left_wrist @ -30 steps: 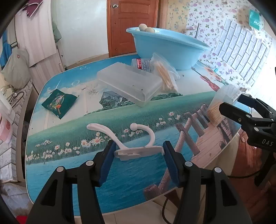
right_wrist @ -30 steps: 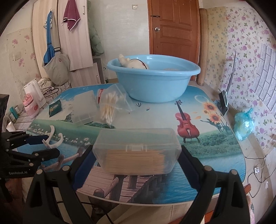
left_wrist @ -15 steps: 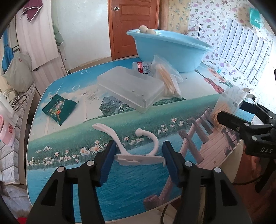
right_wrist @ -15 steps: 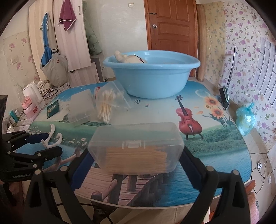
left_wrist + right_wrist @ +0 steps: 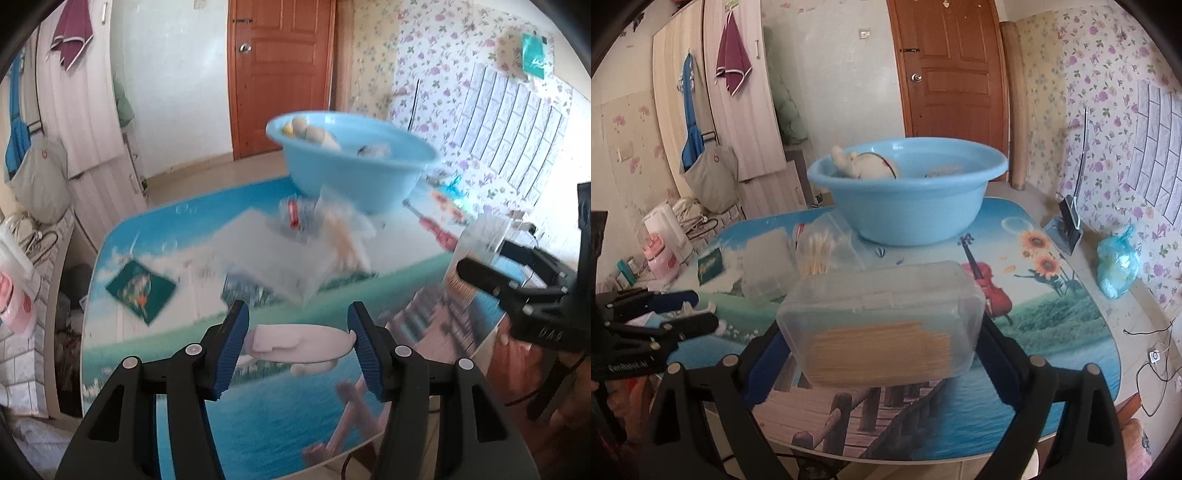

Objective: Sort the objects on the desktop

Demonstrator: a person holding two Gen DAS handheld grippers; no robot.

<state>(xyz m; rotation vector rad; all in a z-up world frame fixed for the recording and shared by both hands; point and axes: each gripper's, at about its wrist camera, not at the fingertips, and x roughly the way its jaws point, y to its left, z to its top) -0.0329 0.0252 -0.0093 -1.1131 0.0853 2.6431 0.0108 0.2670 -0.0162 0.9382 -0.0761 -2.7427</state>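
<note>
Glossy plastic basin (image 5: 908,206); box (image 5: 882,321) apparently clear plastic.

bright daylight; left view motion-blurred; fisheye edges bend darkly

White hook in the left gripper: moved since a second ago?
Yes. The white hook, clamped in the left gripper, has come up off the table; earlier its curved arms lay on the daisy print.

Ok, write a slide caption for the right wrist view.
Right gripper carries a clear box of toothpicks above the table, facing the blue basin.
</note>
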